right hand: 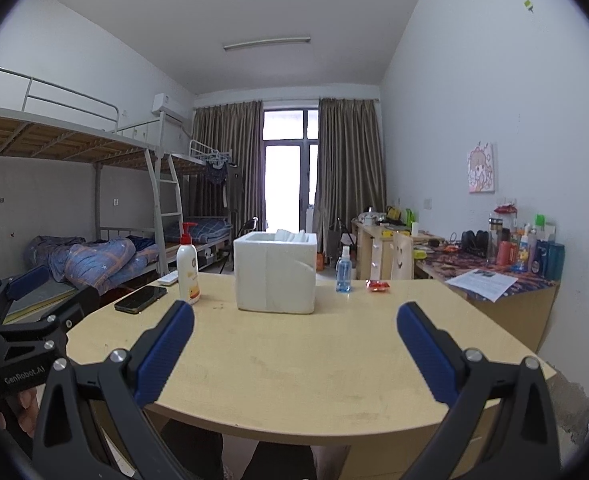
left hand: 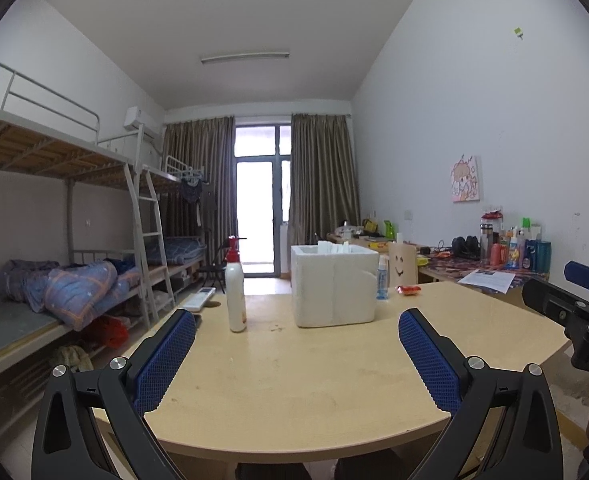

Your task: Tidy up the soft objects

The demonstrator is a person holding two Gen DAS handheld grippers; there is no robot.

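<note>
A white foam box (left hand: 333, 285) (right hand: 275, 271) stands on the far middle of the light wood table (left hand: 294, 380) (right hand: 294, 360), with white soft pieces (left hand: 326, 246) (right hand: 290, 235) poking above its rim. My left gripper (left hand: 296, 322) is open above the table's near half, nothing between its blue pads. My right gripper (right hand: 294, 316) is open too, level with it and empty. Each gripper shows at the edge of the other's view. A small red packet (left hand: 408, 289) (right hand: 377, 285) lies right of the box.
A white pump bottle (left hand: 235, 292) (right hand: 187, 267) stands left of the box, a blue spray bottle (left hand: 381, 280) (right hand: 343, 272) right of it. A black phone (right hand: 140, 299) and a white remote (left hand: 199, 298) lie at the table's left edge. Bunk beds stand left, a cluttered desk (right hand: 494, 280) right.
</note>
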